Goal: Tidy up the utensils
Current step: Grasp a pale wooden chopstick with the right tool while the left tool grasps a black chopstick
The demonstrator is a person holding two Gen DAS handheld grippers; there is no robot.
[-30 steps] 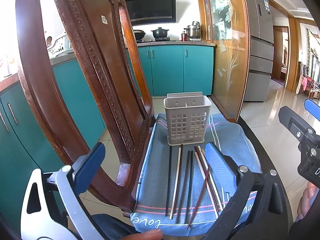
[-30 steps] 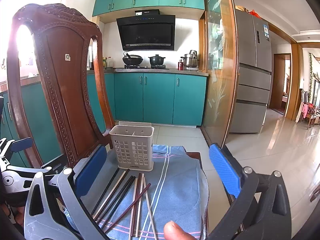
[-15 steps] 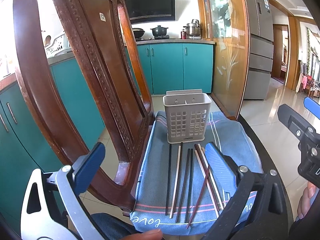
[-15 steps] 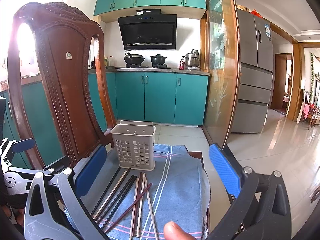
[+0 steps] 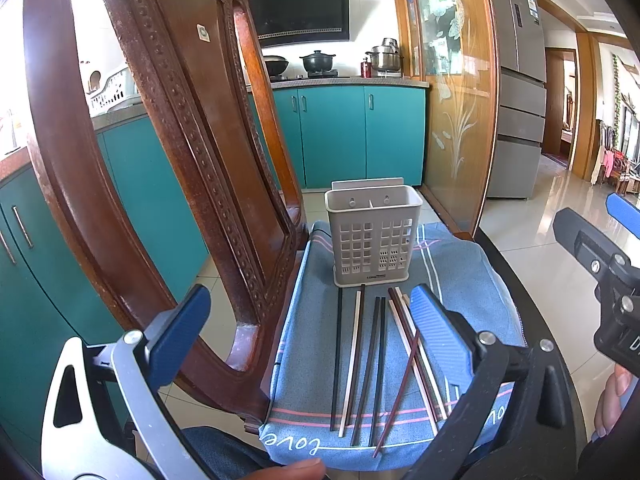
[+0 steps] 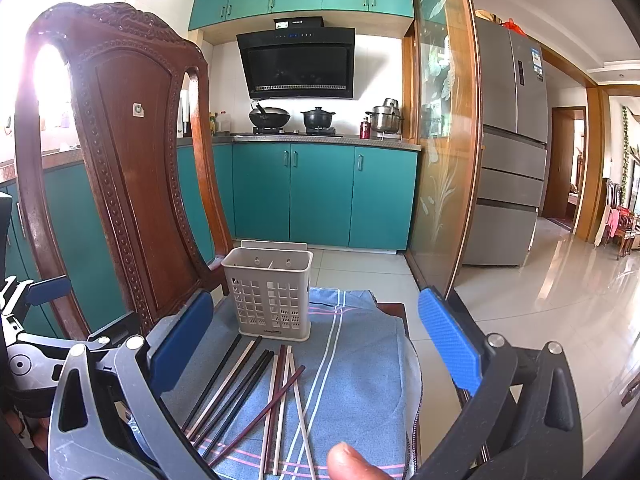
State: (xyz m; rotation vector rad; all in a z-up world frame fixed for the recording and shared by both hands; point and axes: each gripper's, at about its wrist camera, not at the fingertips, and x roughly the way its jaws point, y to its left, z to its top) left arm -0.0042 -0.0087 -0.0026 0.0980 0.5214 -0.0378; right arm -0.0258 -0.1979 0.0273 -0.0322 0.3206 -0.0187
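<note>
Several chopsticks (image 5: 374, 360), black, cream and dark red, lie side by side on a blue cloth (image 5: 460, 276) over a chair seat; they also show in the right wrist view (image 6: 256, 392). A grey perforated utensil holder (image 5: 372, 236) stands upright and empty behind them, also in the right wrist view (image 6: 272, 292). My left gripper (image 5: 308, 332) is open and empty, above the near ends of the chopsticks. My right gripper (image 6: 312, 340) is open and empty, above the cloth. The right gripper also shows at the right edge of the left wrist view (image 5: 600, 256).
A carved wooden chair back (image 5: 168, 152) rises close on the left, beside the cloth. Teal kitchen cabinets (image 6: 320, 196), a glass door (image 6: 440, 160) and a grey refrigerator (image 6: 512, 140) stand behind. Tiled floor (image 6: 540, 300) lies to the right of the seat.
Both grippers have drifted very slightly; the holder and chopsticks sit a little higher in both views. Nothing on the cloth has moved.
</note>
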